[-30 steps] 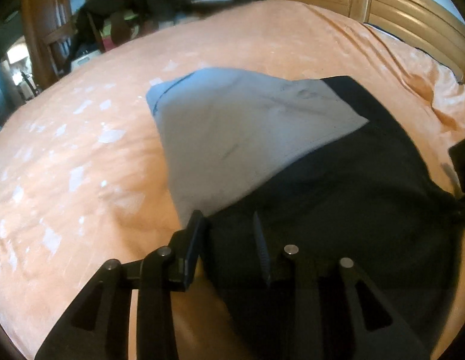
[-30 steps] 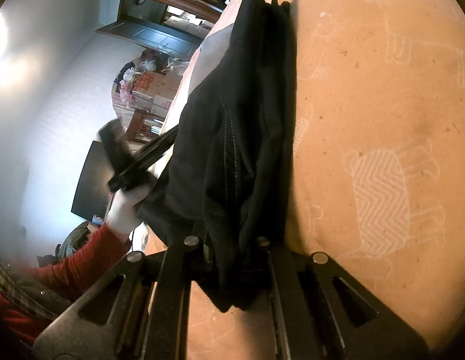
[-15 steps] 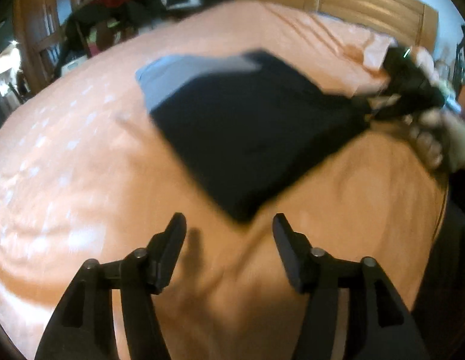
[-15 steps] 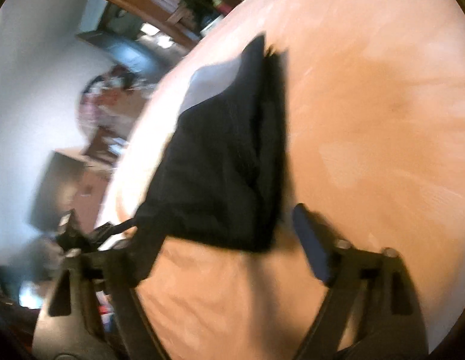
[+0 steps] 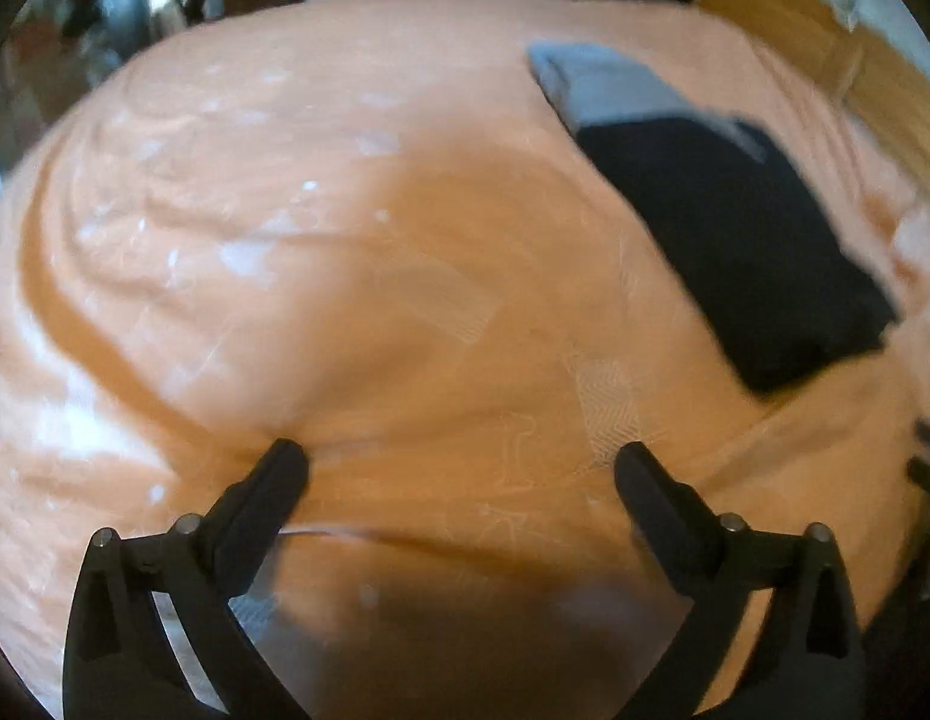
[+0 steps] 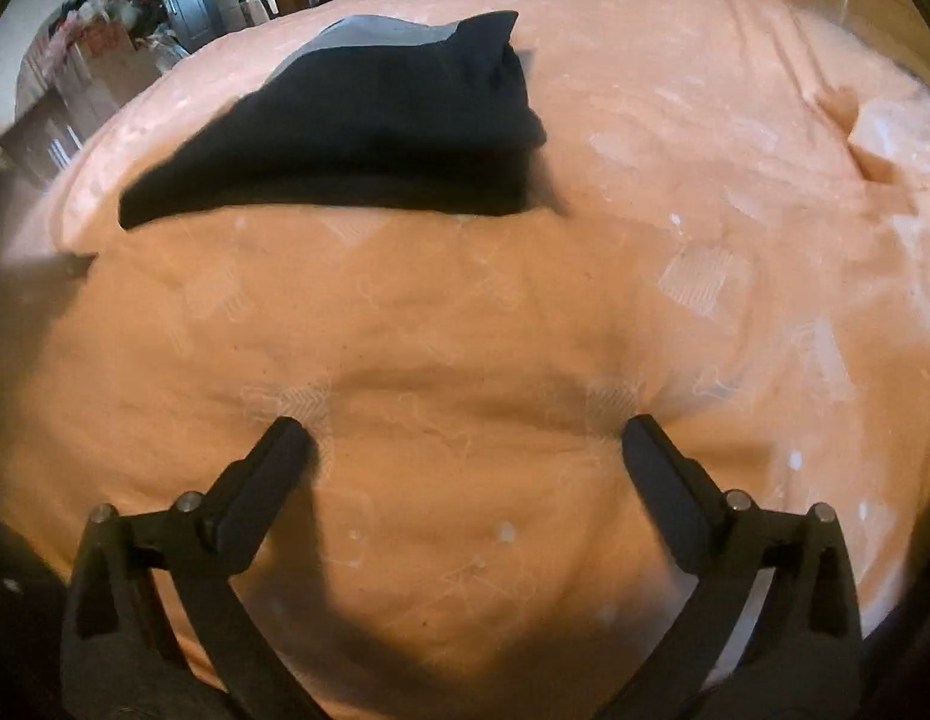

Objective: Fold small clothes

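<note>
Left gripper (image 5: 459, 462): jaws spread wide, nothing between them, tips low over the bed (image 5: 285, 276) sheet. A second earlier these jaws were closed on the near dark edge of the garment; half a second earlier they were already open and clear of it.

Right gripper (image 6: 468, 438): jaws likewise wide apart and empty, tips close to the sheet, which dented slightly between them. A second earlier they pinched a bunched fold of dark cloth; release came about half a second back.

Garment (image 6: 369, 126): lay folded on the bed, well apart from both grippers. In the left view it sat upper right as a compact dark block with a grey band at its far end (image 5: 603, 84). In the right view it sat upper left, edges roughly stacked, one corner peaked up. Left view blurred; fine creases not readable.

Judgement: both releases and the pull-back read as this fold being finished. Next step likely fetching another piece, none within reach in either view. Clutter beyond the bed (image 6: 105, 54) too indistinct to identify.
</note>
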Motion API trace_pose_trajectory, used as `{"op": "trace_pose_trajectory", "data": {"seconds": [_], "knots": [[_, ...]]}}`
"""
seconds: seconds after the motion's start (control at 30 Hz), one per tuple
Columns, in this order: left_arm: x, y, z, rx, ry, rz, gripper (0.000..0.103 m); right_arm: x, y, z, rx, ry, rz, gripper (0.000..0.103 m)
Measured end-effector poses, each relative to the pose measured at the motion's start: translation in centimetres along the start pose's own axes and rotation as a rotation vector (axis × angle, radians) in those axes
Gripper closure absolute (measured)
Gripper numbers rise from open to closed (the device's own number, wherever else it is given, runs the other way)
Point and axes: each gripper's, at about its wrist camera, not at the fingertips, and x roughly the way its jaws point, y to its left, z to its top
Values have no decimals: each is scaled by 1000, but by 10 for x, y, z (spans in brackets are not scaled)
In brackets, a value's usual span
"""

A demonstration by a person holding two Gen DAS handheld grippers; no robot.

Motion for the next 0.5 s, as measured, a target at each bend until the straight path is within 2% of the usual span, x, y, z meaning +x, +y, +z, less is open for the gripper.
{"op": "trace_pose_trajectory", "data": {"seconds": [0.07,0.23,0.33,0.5], "knots": [[0,-3,1,11,7,37,0,0,-3,0,39,-9,-7,0],[6,-2,8,-28,-2,55,0,5,-6,3,68,-17,-26,0],[10,-2,7,-43,-63,51,0,9,-12,5,73,-29,-17,0],[18,-3,9,-54,-111,38,0,0,4,1,67,-36,-31,0]]}}
